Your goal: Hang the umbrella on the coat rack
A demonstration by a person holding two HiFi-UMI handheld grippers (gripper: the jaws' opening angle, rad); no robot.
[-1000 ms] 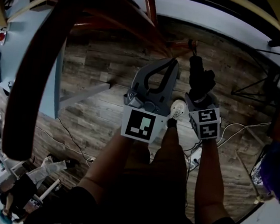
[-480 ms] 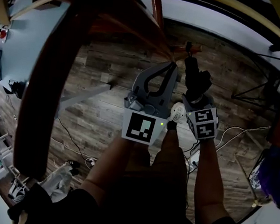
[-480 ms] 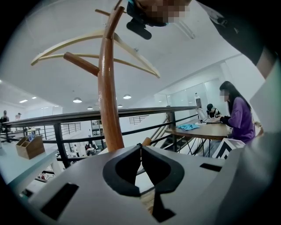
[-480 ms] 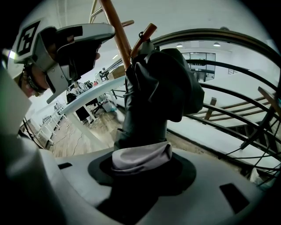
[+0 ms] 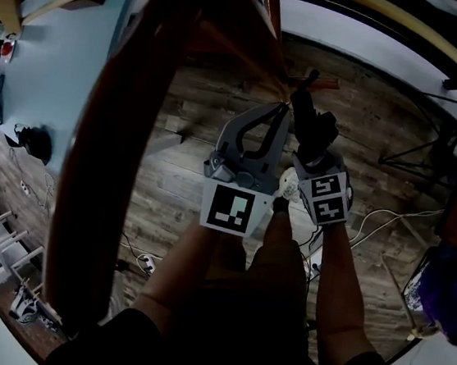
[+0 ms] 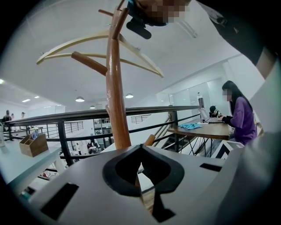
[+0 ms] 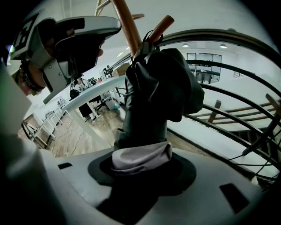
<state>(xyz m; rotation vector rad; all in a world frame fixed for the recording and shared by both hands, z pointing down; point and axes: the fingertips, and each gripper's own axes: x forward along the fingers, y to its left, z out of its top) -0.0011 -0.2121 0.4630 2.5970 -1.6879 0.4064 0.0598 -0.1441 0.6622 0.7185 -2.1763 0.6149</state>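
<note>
R gripper (image 7: 140, 166) is clamped on the dark folded fabric umbrella (image 7: 158, 88). Its jaws stand fairly wide round the bundle, pads pressing on a pale grey fold of cloth right at the grip. The rest of the umbrella runs out beyond the jaws, up and away. The umbrella's far end sits just beside a short reddish-brown wooden peg (image 7: 161, 25) of the coat rack; can't tell whether the thin dark loop there is over the peg. L gripper (image 6: 140, 147) has its jaw tips together w/ nothing between them; the hollow behind the tips shows only background. In the head view, L gripper is just beside R gripper on its left, tips near the same peg, apart from the umbrella. Straight ahead of L gripper stands the glossy reddish-brown wooden pole of the coat rack (image 6: 115, 88), w/ pale curved wooden arms (image 6: 79, 41) branching off above. Past the pole is a black metal railing (image 6: 79, 116). Off to L gripper's right is a wooden table (image 6: 206, 129) w/ a person in a purple top (image 6: 242, 117) sitting at it. Grey-brown wood-plank floor (image 5: 185, 131) lies below both grippers.
</note>
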